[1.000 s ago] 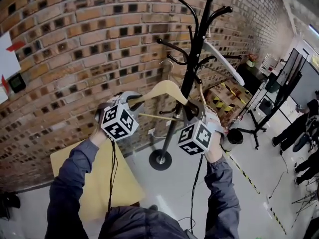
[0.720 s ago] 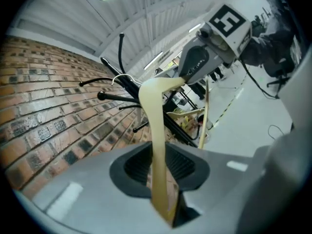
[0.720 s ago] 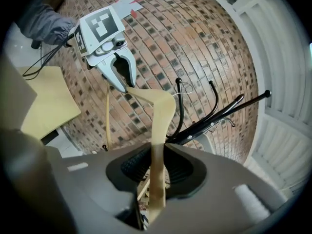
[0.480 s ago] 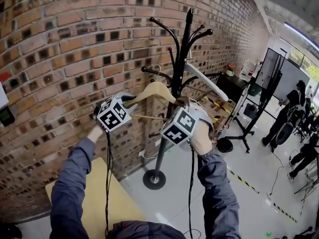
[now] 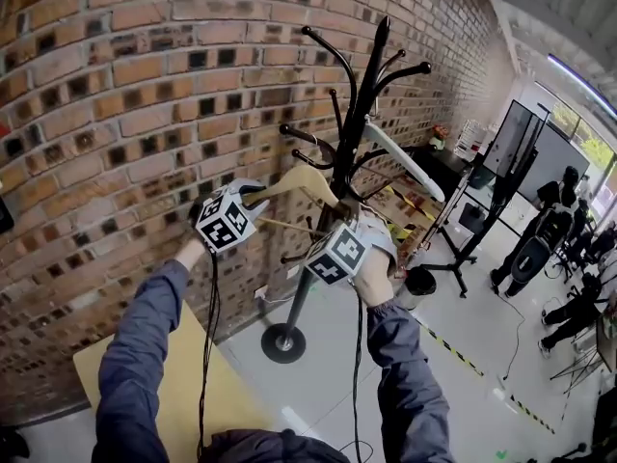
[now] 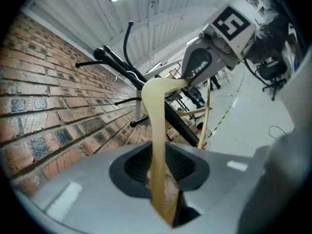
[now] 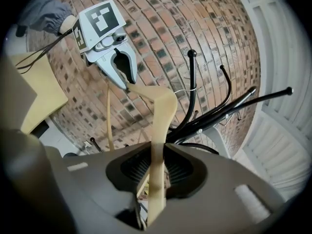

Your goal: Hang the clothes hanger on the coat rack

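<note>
The wooden clothes hanger (image 5: 301, 177) is up in the air, carried between the two tools. It is close against the black coat rack (image 5: 359, 123), which stands on the floor (image 5: 482, 336) by the brick wall (image 5: 145, 85). The left gripper (image 5: 253, 197) has its jaws clenched on one end of the hanger's arm, and the right gripper (image 5: 349, 222) is clamped on the other end. Each gripper view shows the pale wood pinched between the dark pads.

The hanger's middle sits in front of the pole, among the lower pegs and below the tall curved ones at the top. In the right gripper view its thin wire hook (image 7: 184, 91) shows just beside an upright ball-tipped peg (image 7: 191, 82). Whether it is over that peg, I can't tell.

To my eye, the carrying is done and the hanger is at the rack. What looks left is settling the hook onto a peg, then letting go with both sides so that it hangs by itself.
</note>
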{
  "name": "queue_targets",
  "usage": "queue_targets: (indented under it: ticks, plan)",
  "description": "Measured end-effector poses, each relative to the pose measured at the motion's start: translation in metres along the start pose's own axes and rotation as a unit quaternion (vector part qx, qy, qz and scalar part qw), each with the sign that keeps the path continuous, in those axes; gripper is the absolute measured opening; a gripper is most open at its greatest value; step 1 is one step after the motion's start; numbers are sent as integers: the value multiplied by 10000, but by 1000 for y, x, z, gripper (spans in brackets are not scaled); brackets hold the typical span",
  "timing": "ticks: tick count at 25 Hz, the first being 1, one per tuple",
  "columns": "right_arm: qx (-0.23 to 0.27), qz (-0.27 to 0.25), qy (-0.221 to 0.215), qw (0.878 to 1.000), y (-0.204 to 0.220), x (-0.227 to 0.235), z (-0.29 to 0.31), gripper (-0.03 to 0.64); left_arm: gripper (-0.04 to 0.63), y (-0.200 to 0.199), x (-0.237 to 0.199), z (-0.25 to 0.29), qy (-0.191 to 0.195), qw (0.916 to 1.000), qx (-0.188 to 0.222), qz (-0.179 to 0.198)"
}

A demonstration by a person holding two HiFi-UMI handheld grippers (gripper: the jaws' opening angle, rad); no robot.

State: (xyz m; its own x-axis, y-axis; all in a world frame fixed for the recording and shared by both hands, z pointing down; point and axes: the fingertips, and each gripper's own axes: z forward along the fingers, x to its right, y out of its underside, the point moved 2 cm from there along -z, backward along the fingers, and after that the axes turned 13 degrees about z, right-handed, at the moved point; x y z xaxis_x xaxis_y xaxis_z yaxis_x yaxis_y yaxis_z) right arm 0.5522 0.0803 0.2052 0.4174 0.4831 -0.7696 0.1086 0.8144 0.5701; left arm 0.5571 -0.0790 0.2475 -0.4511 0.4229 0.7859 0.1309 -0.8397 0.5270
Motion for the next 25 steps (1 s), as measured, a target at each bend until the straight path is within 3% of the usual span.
queue_targets:
  ticks: [6,9,12,22,25]
  plan:
    - [-11,53,437,9990,29,1,16,92,95,-1,10,37,-94,9998,87,-179]
    - [-34,60,666,9978,41,4,14,117,92,-5,17,54,39,10000,19,-49]
    - [-5,200,568,9982,50,-1,11,166,91,-1,25,68,173,9998,-37,46]
    - [-356,203,177,9990,99,-27,28,172,91,11,72,101,567,9981,-199,-147]
    - [-444,137,194,9987,111,-35,31,167,92,18,75,102,435,9984,-215,-300]
